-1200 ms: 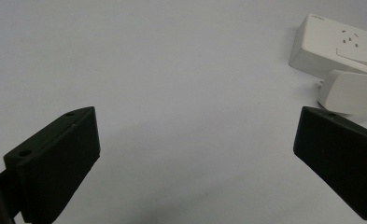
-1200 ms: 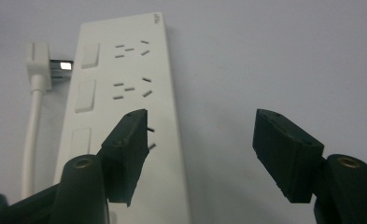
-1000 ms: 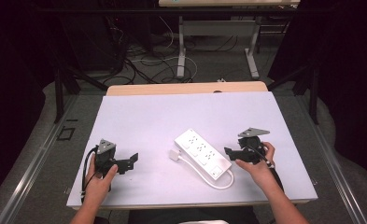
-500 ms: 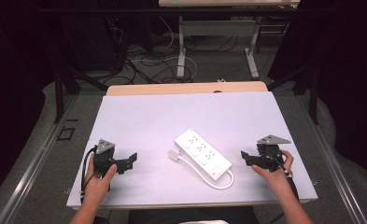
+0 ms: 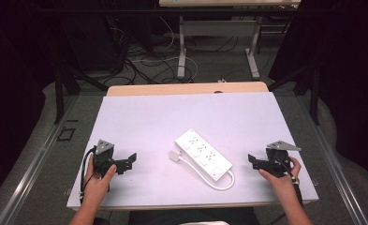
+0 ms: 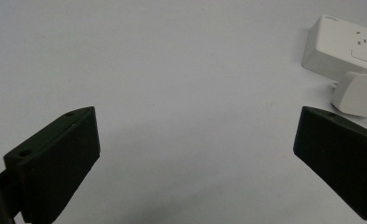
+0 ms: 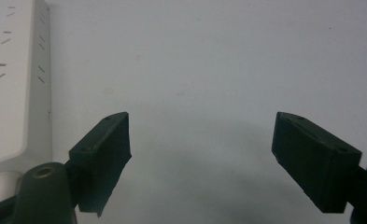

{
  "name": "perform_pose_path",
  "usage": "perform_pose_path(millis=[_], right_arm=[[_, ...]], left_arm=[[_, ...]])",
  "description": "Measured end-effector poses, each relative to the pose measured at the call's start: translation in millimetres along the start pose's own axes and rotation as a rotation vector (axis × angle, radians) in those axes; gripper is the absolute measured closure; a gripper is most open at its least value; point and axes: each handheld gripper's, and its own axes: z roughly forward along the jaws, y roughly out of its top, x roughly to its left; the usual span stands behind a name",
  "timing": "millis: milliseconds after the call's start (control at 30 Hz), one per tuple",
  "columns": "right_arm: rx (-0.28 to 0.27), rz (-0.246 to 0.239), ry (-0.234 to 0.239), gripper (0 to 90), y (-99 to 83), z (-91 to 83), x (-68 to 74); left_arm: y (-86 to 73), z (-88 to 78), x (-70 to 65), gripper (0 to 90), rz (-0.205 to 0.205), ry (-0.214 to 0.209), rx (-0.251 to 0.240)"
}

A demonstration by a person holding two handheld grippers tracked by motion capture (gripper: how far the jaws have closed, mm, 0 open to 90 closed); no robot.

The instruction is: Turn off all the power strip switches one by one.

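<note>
between grippers: white power strip (image 5: 203, 153), lying diagonal, cord looped, plug (image 5: 174, 155) alongside.

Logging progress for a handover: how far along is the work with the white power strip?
Looks done: the power strip lies flat mid-table, its cord looped and its plug beside it. In hand: nothing; the right gripper has just been opening, jaws empty, off the strip's right end. The left gripper sits open and apart. Nothing further looks started.

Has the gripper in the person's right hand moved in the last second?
Yes. The right gripper has drawn away from the power strip toward the table's right edge, its jaws opening further with nothing between them.
</note>
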Motion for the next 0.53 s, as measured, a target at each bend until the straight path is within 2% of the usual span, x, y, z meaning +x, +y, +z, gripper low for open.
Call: perform_pose_path(millis=[267, 533], right_arm=[[0.007, 0.025, -0.019, 16.0, -3.5, 2.0, -3.8], [0.000, 0.025, -0.013, 15.4, -2.8, -0.3, -4.7]], left_arm=[[-0.2, 0.2, 1.4, 0.5, -0.004, 0.003, 0.002], [0.1, 0.7, 2.1, 0.5, 0.001, 0.005, 0.007]])
